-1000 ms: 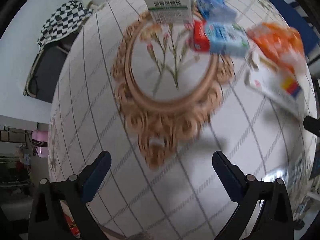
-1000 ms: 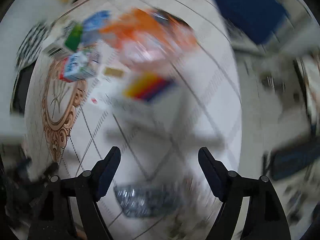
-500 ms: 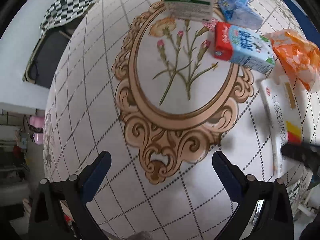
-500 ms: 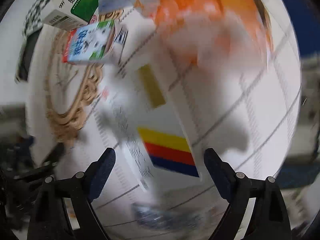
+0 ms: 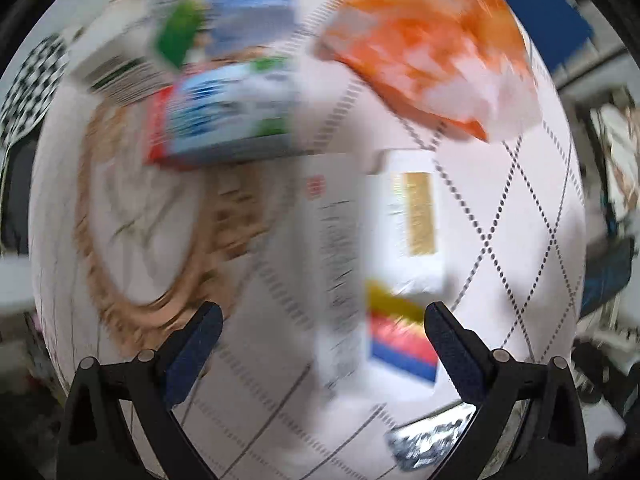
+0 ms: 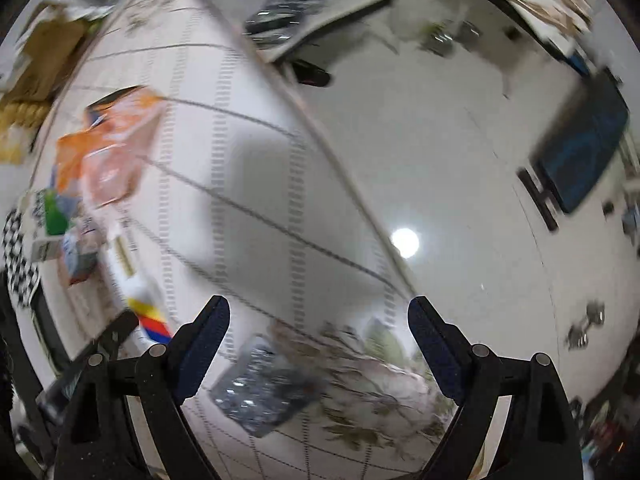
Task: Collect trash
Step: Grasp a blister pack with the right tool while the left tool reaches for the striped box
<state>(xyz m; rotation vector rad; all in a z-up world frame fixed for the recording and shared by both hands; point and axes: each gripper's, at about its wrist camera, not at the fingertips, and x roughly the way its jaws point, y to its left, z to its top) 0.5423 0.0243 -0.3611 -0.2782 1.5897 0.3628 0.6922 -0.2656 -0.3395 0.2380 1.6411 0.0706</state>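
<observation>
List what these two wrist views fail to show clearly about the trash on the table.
- Left wrist view: motion blur makes the print on the white box and the blue carton unreadable.
- Left wrist view: the silver blister pack is partly hidden behind the gripper finger.
- Right wrist view: the orange bag and cartons near the left edge are small and smeared.

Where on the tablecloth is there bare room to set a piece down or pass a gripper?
Bare cloth lies right of the white carton, below the orange bag, out to the table edge. Another patch is inside the gold oval print. It is crowded at the top left around the milk box.
</observation>
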